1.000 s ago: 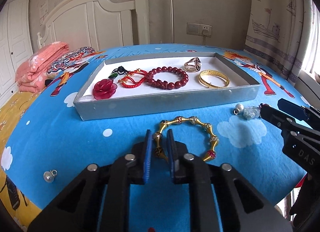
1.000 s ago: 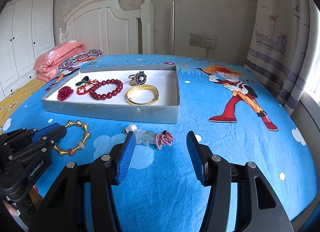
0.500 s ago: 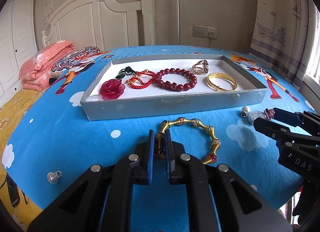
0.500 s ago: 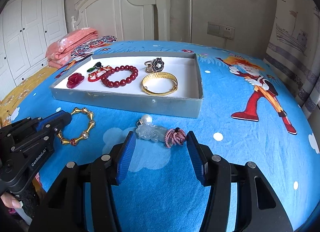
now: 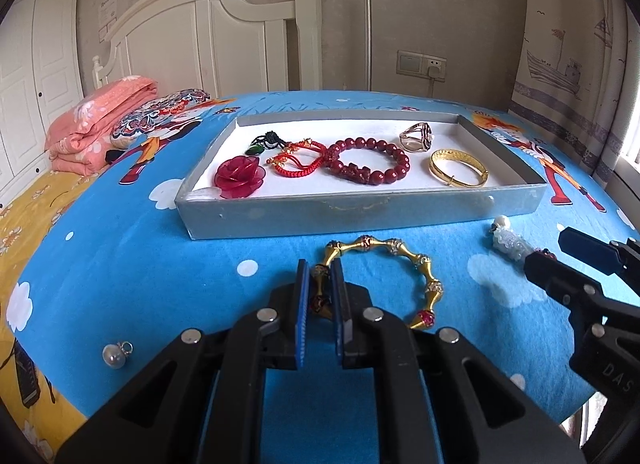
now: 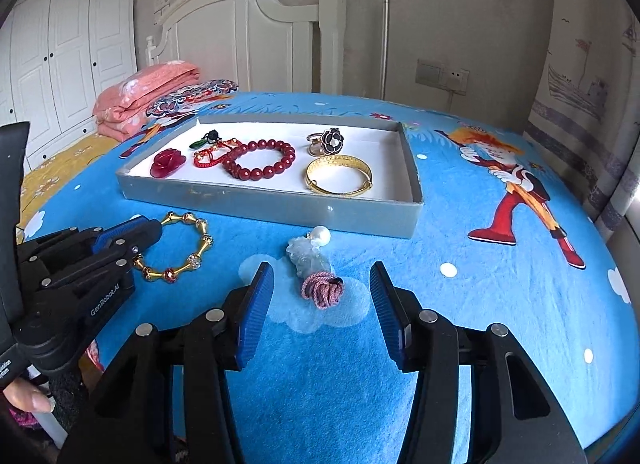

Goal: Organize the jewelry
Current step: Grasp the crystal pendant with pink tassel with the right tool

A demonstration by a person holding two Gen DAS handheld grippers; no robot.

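My left gripper (image 5: pixel 320 284) is shut on the gold bead bracelet (image 5: pixel 404 260), which lies on the blue bedspread in front of the grey tray (image 5: pixel 360 210); the bracelet also shows in the right wrist view (image 6: pixel 188 248). The tray (image 6: pixel 280 210) holds a red rose (image 5: pixel 239 176), a red cord bracelet (image 5: pixel 296 158), a red bead bracelet (image 5: pixel 368 160), a ring (image 5: pixel 418 136) and a gold bangle (image 5: pixel 458 167). My right gripper (image 6: pixel 322 296) is open, straddling a pale jade pendant with pearl and pink tassel (image 6: pixel 310 260).
A loose pearl charm (image 5: pixel 116 353) lies on the bedspread at the near left. Folded pink bedding (image 5: pixel 100 120) and a white headboard (image 5: pixel 224 40) stand behind the tray. The bed's edge drops off close in front of both grippers.
My left gripper has closed tighter on the gold bead bracelet. My right gripper has moved forward, so the pendant now lies between its open fingers.
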